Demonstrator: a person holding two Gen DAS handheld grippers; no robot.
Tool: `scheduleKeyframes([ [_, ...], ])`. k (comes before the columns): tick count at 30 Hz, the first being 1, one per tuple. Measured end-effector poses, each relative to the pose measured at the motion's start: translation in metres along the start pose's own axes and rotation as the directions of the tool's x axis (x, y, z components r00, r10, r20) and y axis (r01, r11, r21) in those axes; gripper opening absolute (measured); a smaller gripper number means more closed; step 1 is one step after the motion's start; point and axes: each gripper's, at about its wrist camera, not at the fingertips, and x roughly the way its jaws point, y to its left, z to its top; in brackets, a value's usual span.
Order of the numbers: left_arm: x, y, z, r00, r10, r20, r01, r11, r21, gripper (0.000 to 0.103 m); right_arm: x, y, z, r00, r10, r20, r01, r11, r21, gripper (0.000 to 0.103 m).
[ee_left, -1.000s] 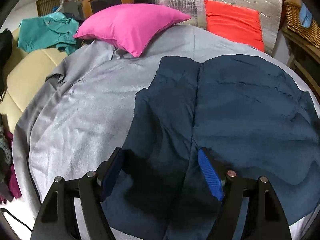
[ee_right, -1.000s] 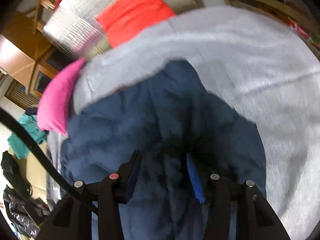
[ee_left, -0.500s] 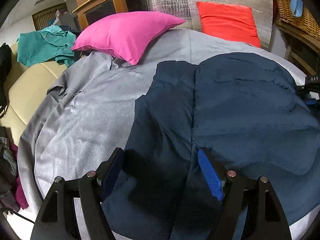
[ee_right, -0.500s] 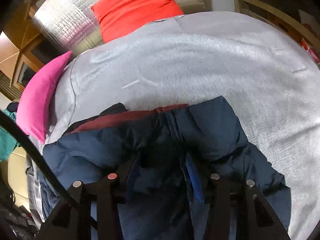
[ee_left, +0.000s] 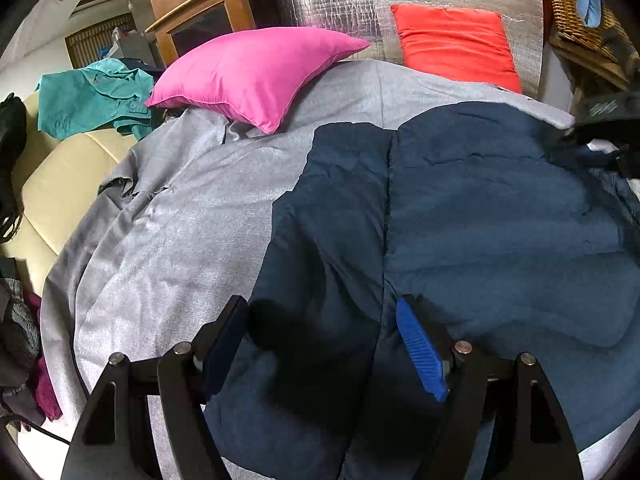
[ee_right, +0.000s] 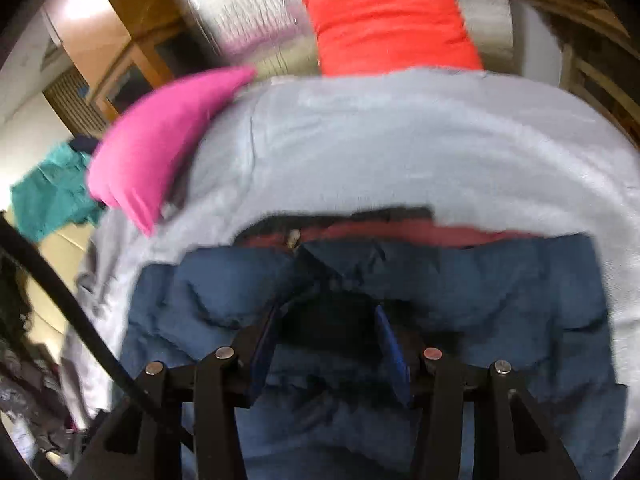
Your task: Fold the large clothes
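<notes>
The right gripper (ee_right: 326, 344) has lifted the navy padded jacket's (ee_left: 480, 232) collar edge further, baring its maroon lining (ee_right: 400, 232); jaws narrowed on bunched fabric. The left gripper (ee_left: 320, 344) hovers wide open over the jacket, spread on the grey bedspread (ee_left: 180, 220) near a pink pillow (ee_left: 256, 76).

1. The left gripper (ee_left: 322, 344) has black angular linkage arms with silver round pivot screws and ribbed bright-blue finger pads (ee_left: 420, 354).
2. The right gripper (ee_right: 330, 344) is built alike; a black cable (ee_right: 60, 300) runs at its nine o'clock side.
</notes>
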Motion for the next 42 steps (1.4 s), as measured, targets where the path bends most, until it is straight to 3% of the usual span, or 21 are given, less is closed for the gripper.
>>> scheduleKeyframes([
  [2,0.0,-0.001,0.0,1.0,0.005,0.004,-0.005,1.0,0.003,0.077,0.019,-0.004,0.001,1.0,-0.011,-0.029,0.012,1.0,0.024,0.056],
  [5,0.0,-0.001,0.0,1.0,0.007,0.002,-0.007,1.0,0.007,0.077,0.015,-0.008,0.002,0.999,0.014,-0.03,-0.012,0.998,0.054,0.057],
  [11,-0.005,-0.001,0.0,1.0,0.01,0.006,-0.01,1.0,0.01,0.077,-0.024,-0.012,-0.006,0.998,0.05,0.03,-0.052,0.996,0.079,0.058],
  [15,-0.013,0.006,0.0,1.0,-0.009,0.016,0.009,1.0,-0.006,0.077,-0.075,-0.024,-0.022,0.994,0.035,0.103,-0.043,0.996,0.073,0.064],
  [20,-0.026,0.046,0.009,0.998,0.006,0.062,0.001,0.994,-0.105,0.077,-0.133,-0.08,-0.057,0.983,0.01,0.183,-0.041,0.985,0.17,0.071],
  [24,-0.008,0.082,0.008,1.0,-0.021,-0.022,0.016,0.978,-0.21,0.079,-0.153,-0.138,-0.087,0.985,-0.026,0.173,-0.029,0.95,0.31,0.071],
  [29,0.021,0.08,-0.003,0.983,-0.12,-0.139,0.08,0.962,-0.26,0.079,-0.146,-0.17,-0.114,0.995,-0.044,0.092,0.006,0.926,0.378,0.071],
  [31,0.024,0.069,-0.006,0.984,-0.095,-0.149,0.059,0.971,-0.232,0.079,-0.133,-0.171,-0.116,0.996,-0.079,0.043,0.057,0.928,0.367,0.071],
  [34,0.025,0.06,-0.008,0.987,-0.042,-0.154,0.01,0.979,-0.204,0.079,-0.105,-0.17,-0.124,0.997,-0.05,-0.056,0.067,0.932,0.357,0.057],
  [37,0.024,0.058,-0.007,0.988,-0.028,-0.153,-0.004,0.98,-0.201,0.079,-0.107,-0.16,-0.12,0.997,-0.07,-0.028,0.075,0.945,0.317,0.05],
  [40,0.015,0.059,-0.006,0.992,-0.009,-0.124,-0.017,0.979,-0.203,0.079,-0.121,-0.148,-0.118,0.996,-0.084,0.042,0.07,0.96,0.273,0.049],
  [42,0.006,0.061,-0.005,0.996,0.015,-0.091,-0.033,0.98,-0.196,0.079,-0.117,-0.144,-0.118,0.993,-0.116,0.031,0.104,0.961,0.257,0.05],
])
